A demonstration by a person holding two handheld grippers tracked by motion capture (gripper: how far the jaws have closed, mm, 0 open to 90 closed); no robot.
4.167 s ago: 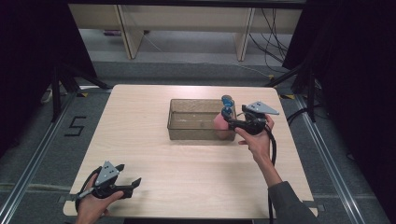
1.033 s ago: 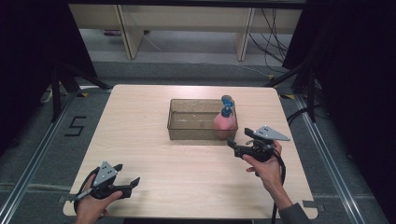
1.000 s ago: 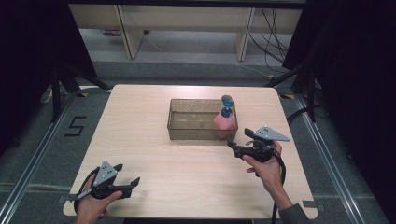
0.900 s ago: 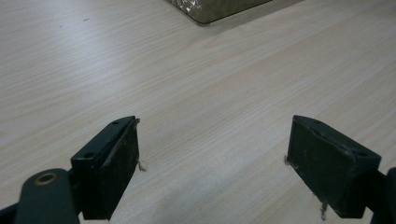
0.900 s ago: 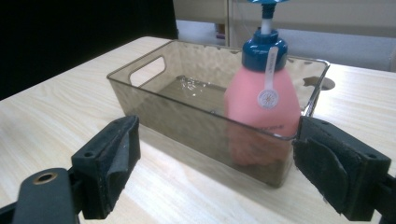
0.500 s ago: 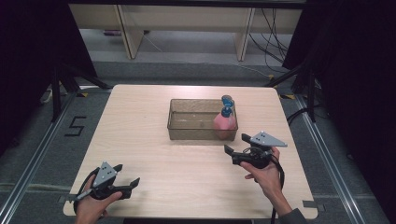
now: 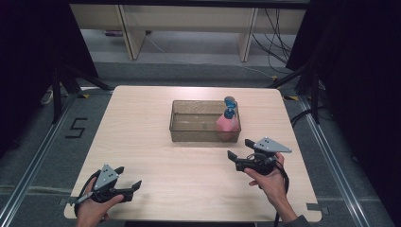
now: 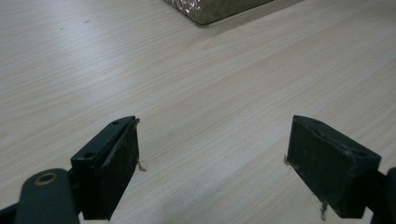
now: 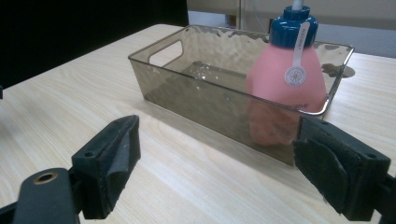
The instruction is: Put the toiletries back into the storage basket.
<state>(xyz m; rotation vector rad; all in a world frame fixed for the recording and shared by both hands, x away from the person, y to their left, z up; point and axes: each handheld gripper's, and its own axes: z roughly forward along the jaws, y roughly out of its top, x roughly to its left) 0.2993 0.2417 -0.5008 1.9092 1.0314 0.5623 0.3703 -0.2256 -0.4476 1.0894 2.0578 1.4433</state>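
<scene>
At the near left corner of the pale wooden desk [image 7: 156, 123], the left gripper [image 7: 128, 178] sits low in the person's left hand [image 7: 92, 210], its jaws spread wide with nothing between them. The left gripper view shows bare wood grain between the two black jaws, with one corner of the tray at the top edge, well apart from them.

Toward the middle of the desk and slightly to the right stands the clear smoky tray [image 7: 182, 131], a long rectangular bin with a handle slot in its short end wall [image 9: 166, 52]. The pink bottle [image 7: 227, 124] stands upright inside the tray at its right end, close against the near wall; its blue cap [image 9: 294, 29] rises above the rim, and a white label strip runs down from the cap onto the pink body.

Just in front of the tray's right end, the right gripper [image 7: 240, 148] is held above the desk in the right hand [image 7: 267, 180]. Its jaws are wide apart and hold nothing. They point toward the tray and bottle, near but apart from the tray wall.
</scene>
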